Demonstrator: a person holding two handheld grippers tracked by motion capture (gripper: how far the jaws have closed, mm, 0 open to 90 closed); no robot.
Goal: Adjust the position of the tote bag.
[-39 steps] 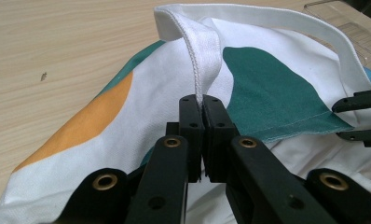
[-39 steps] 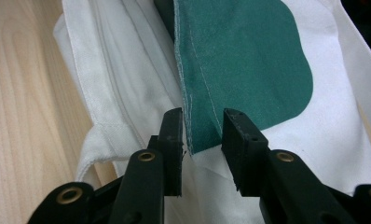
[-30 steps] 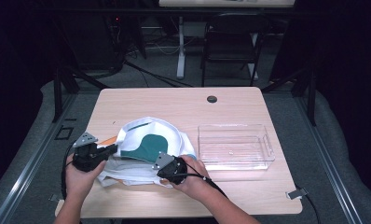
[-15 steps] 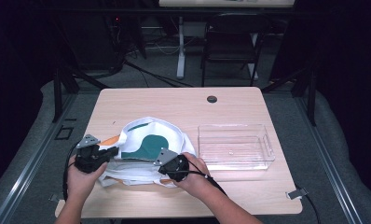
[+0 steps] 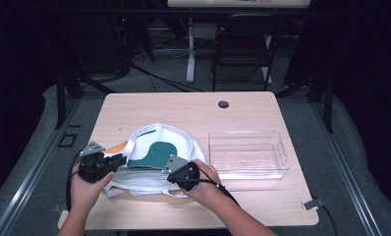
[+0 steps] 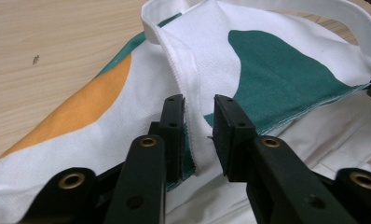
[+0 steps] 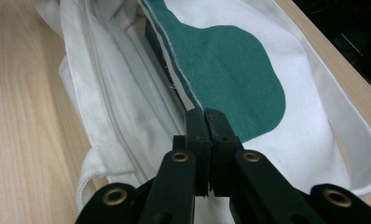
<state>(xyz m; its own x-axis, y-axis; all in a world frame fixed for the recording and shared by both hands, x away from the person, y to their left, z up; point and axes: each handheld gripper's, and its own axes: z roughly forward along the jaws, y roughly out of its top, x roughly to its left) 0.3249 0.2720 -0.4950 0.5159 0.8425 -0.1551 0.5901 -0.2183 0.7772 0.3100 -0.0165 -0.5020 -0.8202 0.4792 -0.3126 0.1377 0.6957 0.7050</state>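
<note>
Change: compared with a second ago, the left gripper [image 5: 116, 161] has just been opening its jaws; the bag's hem sits loose between them now, and the cloth has barely shifted.
Bag: white tote bag [image 5: 159, 147] with green and orange patches, lying at the near-left of the table [image 5: 193, 110], a bit rumpled, mouth facing the person.
Left tool: jaws stand apart in the left gripper view [image 6: 198, 135], white hem [image 6: 193, 93] between them but not pinched. Looks like it's letting go to regrip somewhere better.
Right tool: right gripper [image 5: 171, 169] is clamped tight on the bag's top edge; in the right gripper view [image 7: 205, 122] the jaws meet right on the green-patch hem [image 7: 174, 65]. My guess is it's holding the mouth up so the bag stays open.
Bin: clear plastic bin [image 5: 247, 153] just to the right of the bag, nothing in it that I can see.
Hands: both down at the near edge, one on each side of the bag's opening, probably to spread it.
</note>
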